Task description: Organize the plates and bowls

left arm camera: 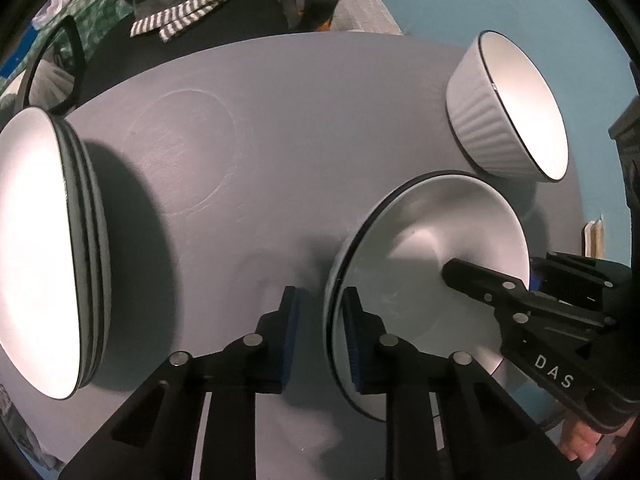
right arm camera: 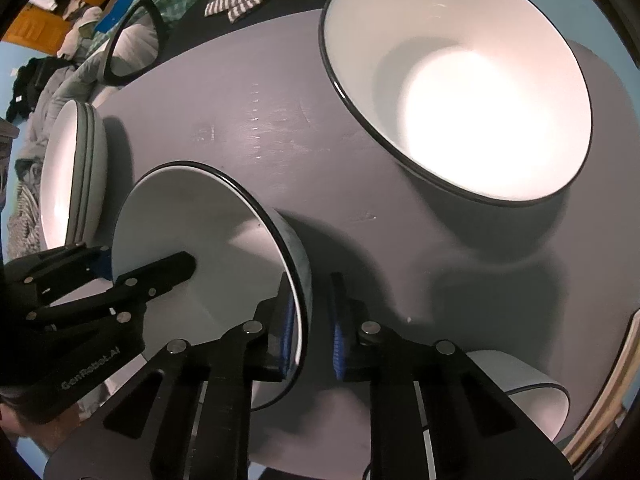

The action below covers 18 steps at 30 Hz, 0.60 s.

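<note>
A white plate with a dark rim (left arm camera: 440,220) (right arm camera: 192,216) lies on the grey round table (left arm camera: 240,160), and both grippers hold it at opposite edges. My left gripper (left arm camera: 320,300) (right arm camera: 144,260) straddles its left rim, one blue pad inside and one outside, shut on it. At the opposite rim, my right gripper (right arm camera: 312,284) (left arm camera: 492,272) is shut on it the same way. A stack of like plates (left arm camera: 36,248) (right arm camera: 68,176) sits at the table's left. A white ribbed bowl (left arm camera: 508,108) (right arm camera: 460,100) stands beyond the held plate to the right.
Another white dish (right arm camera: 532,392) sits at the table's near right edge. A black-framed chair back (right arm camera: 136,40) and a striped cloth (left arm camera: 188,12) lie beyond the far edge. A person's hand (left arm camera: 580,436) holds the right gripper. Bare table stretches between stack and bowl.
</note>
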Available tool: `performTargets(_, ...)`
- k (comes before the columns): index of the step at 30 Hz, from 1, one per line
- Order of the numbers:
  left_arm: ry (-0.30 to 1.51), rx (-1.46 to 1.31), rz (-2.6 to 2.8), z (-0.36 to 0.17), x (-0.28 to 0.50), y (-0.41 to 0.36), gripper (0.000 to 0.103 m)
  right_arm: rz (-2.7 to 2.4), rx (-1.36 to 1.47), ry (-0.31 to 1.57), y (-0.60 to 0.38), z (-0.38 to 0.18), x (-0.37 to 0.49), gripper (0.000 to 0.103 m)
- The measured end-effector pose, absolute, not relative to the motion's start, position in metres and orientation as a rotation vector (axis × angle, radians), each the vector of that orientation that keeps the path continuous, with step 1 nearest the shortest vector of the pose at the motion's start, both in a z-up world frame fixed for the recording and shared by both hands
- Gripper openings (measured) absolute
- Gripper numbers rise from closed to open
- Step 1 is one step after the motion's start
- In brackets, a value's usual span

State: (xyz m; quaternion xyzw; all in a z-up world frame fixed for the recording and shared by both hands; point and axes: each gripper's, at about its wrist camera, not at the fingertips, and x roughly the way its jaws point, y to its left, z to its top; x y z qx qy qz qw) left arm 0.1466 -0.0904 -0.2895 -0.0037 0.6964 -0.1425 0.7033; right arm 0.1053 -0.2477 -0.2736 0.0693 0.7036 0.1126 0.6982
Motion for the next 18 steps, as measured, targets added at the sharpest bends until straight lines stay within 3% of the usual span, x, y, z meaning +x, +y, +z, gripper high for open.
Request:
performTargets(7,1.558,-0.026,-0.346,-0.2906,0.1481,-0.0918,0.011,0.255,0.173,1.568,-0.2447,-0.2746,0.1058,0.01)
performTargets(18,1.565,-0.01,-0.343,-0.2946,0.1517,-0.0919,0.009,0.229,0.19,1.572,-0.2443,-0.273,0.1032,0.007)
